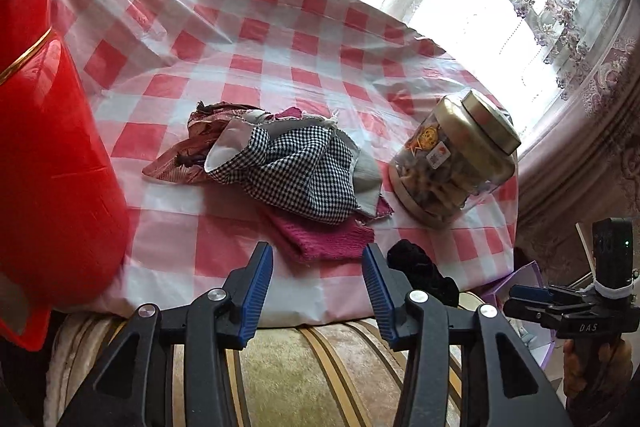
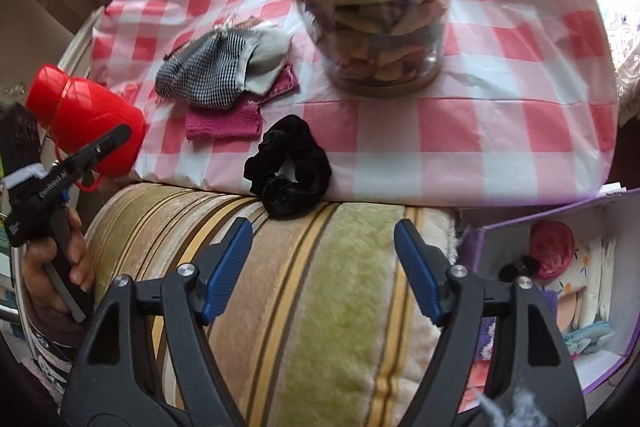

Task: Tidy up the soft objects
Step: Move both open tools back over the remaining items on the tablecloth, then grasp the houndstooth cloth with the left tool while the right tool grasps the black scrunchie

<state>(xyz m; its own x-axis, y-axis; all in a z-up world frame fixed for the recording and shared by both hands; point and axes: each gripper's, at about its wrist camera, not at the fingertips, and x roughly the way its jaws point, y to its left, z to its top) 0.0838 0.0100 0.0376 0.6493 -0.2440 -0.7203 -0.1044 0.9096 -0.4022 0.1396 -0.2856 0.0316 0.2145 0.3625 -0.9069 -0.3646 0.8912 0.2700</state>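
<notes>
With both the left claw (image 1: 318,291) and the right claw (image 2: 324,271) spread and empty, a pickup is judged next: the black scrunchie (image 2: 289,167) at the surface's (image 2: 480,147) near edge, then the cloth pile (image 1: 280,171) toward the middle.

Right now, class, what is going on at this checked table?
A person holds a two-finger tool in each hand over a striped cushion. Both the left tool and the right tool are open and empty. Fabric scraps are piled on the tablecloth, a black scrunchie lies at its near edge, and a purple box already holds soft items.
</notes>
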